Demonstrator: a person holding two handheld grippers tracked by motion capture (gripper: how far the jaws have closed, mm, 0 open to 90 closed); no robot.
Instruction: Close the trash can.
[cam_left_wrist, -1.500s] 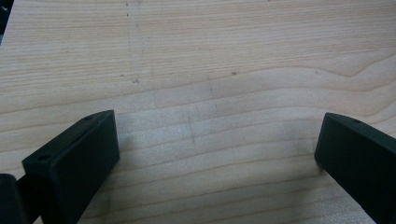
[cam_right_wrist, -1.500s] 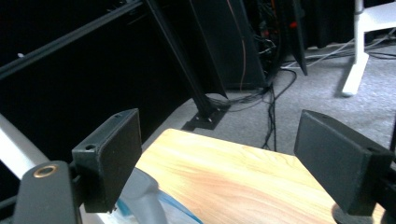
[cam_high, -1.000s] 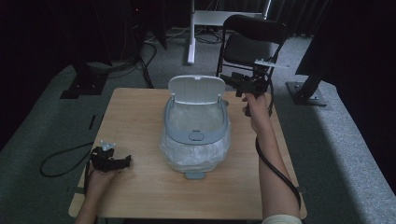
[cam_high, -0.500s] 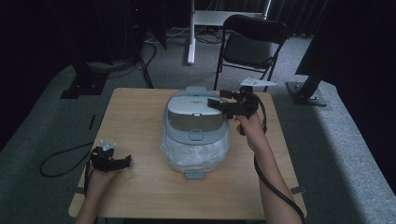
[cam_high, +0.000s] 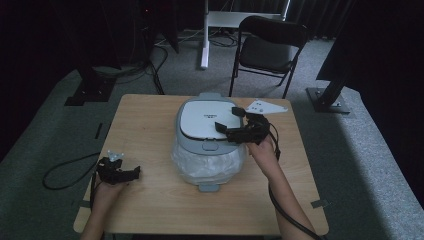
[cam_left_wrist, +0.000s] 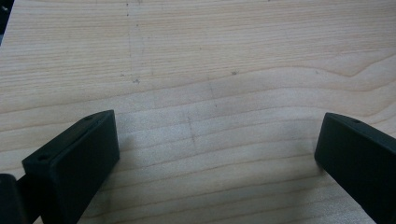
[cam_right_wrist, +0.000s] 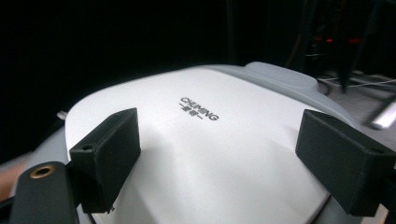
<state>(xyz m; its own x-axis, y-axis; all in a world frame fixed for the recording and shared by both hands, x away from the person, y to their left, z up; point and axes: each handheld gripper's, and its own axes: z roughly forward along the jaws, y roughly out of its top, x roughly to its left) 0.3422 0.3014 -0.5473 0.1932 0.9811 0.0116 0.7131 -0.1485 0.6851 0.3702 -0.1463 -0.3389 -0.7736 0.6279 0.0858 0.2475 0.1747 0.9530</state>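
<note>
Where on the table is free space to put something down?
Bare wood lies between the left gripper and the rice cooker, and along the table far-left edge. The right side is crowded by the right gripper over the lid.

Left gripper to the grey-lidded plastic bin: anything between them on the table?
High view: bare wooden tabletop between left gripper and bin.

"CHUMING" printed on white lid (cam_right_wrist: 205, 154), smaller characters beneath unreadable
</note>
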